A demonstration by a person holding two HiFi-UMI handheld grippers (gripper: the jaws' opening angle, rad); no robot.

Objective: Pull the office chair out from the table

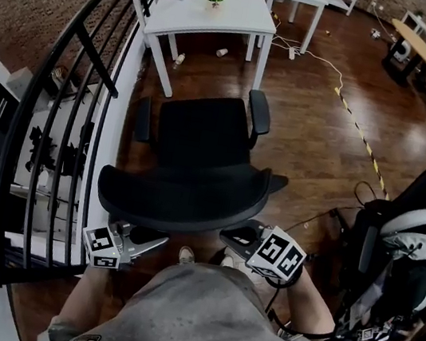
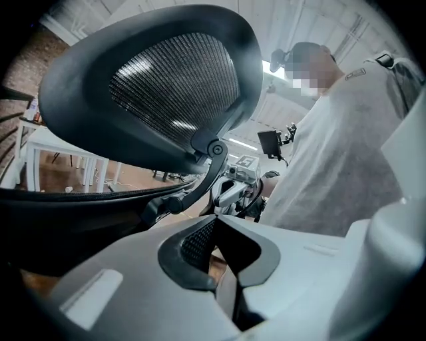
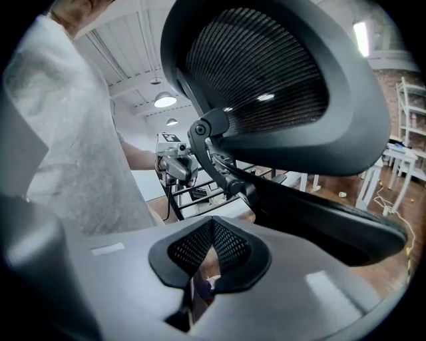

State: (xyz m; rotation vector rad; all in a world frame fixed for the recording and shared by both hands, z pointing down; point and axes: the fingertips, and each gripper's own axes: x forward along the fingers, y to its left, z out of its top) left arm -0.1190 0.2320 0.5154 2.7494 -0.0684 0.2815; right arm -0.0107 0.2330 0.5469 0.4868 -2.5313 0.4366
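The black office chair [image 1: 193,142] stands on the wood floor, well short of the white table [image 1: 223,13], its seat facing the table. Its curved backrest [image 1: 184,197] is nearest me. My left gripper [image 1: 148,242] sits just below the backrest's left end and my right gripper [image 1: 236,236] below its right end. In the left gripper view the left gripper [image 2: 214,221] is shut with nothing between the pads, and the mesh headrest [image 2: 170,86] looms above. The right gripper [image 3: 213,225] is likewise shut and empty beneath the headrest [image 3: 266,73].
A black stair railing [image 1: 69,109] runs along the left, close to the chair. A bottle [image 1: 180,59] and a cup [image 1: 221,52] lie under the table. Yellow-black floor tape [image 1: 361,134] crosses the floor at the right. A dark bag and gear [image 1: 406,247] stand at the near right.
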